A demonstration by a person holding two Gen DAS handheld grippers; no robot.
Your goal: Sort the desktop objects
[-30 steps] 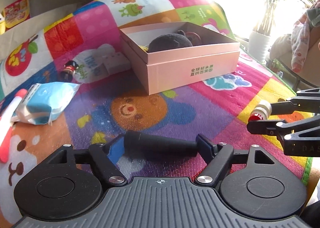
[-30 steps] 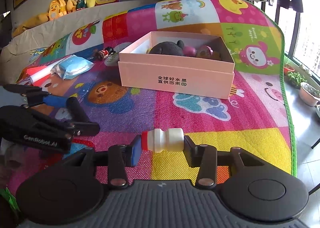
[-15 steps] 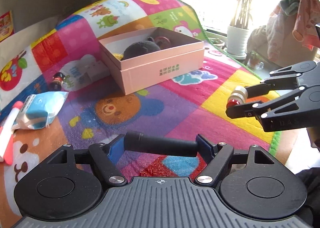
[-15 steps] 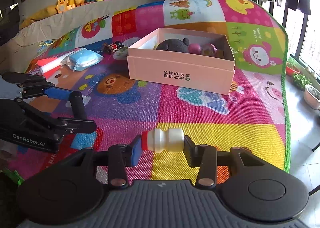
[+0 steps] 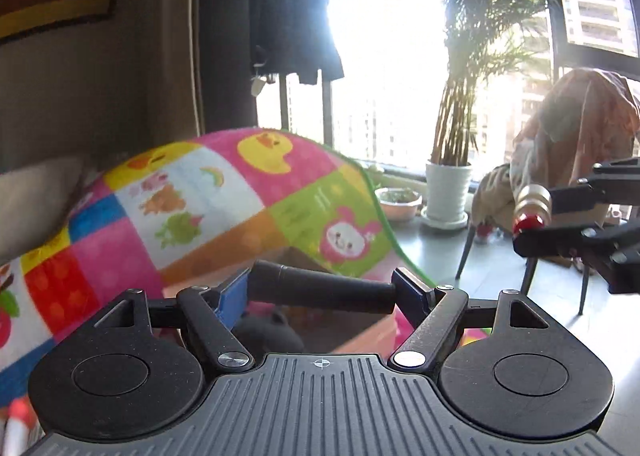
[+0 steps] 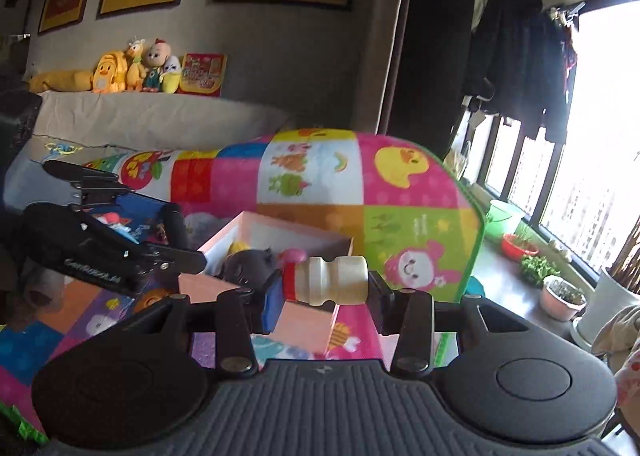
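Observation:
My left gripper (image 5: 320, 290) is shut on a black cylinder (image 5: 324, 290) held crosswise, raised above the pink box (image 5: 360, 332), whose dark plush (image 5: 268, 332) shows just under the fingers. My right gripper (image 6: 324, 286) is shut on a small cream bottle with a red cap (image 6: 326, 285), held sideways above the near edge of the pink box (image 6: 288, 240). The box holds a dark plush (image 6: 248, 262) and a pink ball (image 6: 294, 255). The left gripper shows at the left of the right wrist view (image 6: 168, 252), the right gripper at the right of the left wrist view (image 5: 532, 216).
A colourful play mat (image 6: 400, 196) covers the table. Plush toys (image 6: 132, 70) sit on a ledge behind. A potted palm (image 5: 448, 176), small plant pots (image 6: 560, 296) and a chair draped with cloth (image 5: 568, 144) stand by the window to the right.
Both grippers have risen and moved forward to the pink box, tilting upward. Each keeps its object. The box now lies just under the fingers.

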